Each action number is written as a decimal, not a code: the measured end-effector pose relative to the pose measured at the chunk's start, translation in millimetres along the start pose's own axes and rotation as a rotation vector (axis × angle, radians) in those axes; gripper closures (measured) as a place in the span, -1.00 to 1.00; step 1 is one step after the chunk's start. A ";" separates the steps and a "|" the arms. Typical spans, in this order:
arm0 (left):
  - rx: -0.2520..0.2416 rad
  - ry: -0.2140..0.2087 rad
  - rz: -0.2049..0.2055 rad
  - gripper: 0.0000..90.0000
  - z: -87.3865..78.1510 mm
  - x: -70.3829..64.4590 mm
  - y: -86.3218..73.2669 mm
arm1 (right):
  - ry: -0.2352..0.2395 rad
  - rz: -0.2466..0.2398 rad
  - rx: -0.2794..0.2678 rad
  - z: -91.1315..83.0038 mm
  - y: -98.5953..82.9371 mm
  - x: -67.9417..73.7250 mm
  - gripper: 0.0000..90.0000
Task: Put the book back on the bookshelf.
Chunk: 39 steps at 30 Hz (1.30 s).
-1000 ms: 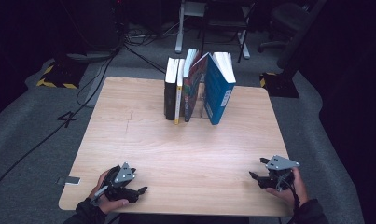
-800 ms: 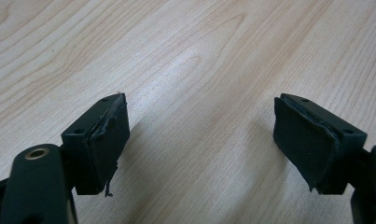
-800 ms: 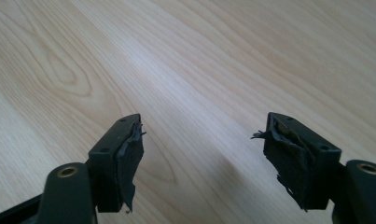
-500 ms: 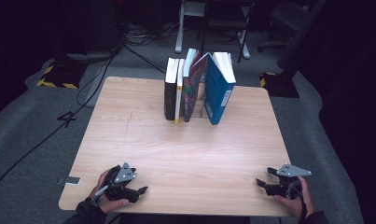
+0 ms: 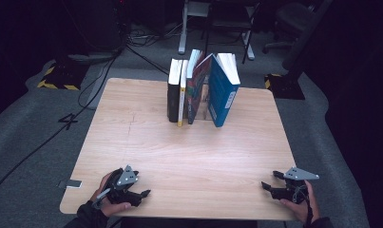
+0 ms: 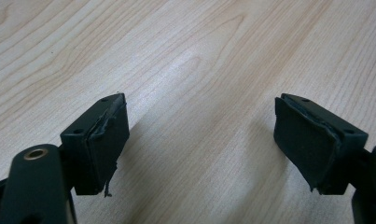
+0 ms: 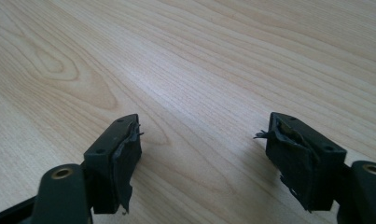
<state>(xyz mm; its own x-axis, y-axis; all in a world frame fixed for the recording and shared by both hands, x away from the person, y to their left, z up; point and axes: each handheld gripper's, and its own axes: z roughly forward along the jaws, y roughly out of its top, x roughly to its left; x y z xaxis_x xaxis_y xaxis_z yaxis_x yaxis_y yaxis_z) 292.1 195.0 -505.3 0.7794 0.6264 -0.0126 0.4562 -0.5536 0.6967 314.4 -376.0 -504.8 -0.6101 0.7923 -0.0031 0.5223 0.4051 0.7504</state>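
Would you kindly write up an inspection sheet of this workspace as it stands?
Surface: wooden table, bare apart from the books.
Job's things: four books upright in a row at the far middle; blue book rightmost, leaning.
Clutter: nothing seen on the table.
Grippers: left gripper and right gripper at the near edge, both open, holding nothing.
Cables: black cables on the floor, far left.
Surroundings: grey carpet, dark room, small grey object on the floor.

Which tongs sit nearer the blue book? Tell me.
Left, though only narrowly. The left tongs rest at the table's near edge, left of the blue book. The right tongs rest near the table's near right corner, slightly farther off.
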 end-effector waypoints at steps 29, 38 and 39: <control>0.001 -0.020 0.012 -0.62 1.4 2.9 1.2 | -0.006 0.004 0.000 -0.3 -0.2 0.0 -0.41; 0.003 0.001 -0.003 -0.63 1.6 8.1 1.7 | -0.006 0.007 0.000 -0.4 -0.2 -0.2 -0.41; 0.000 0.003 -0.005 -0.63 1.9 9.3 1.8 | -0.006 0.008 0.000 -0.4 -0.3 -0.3 -0.41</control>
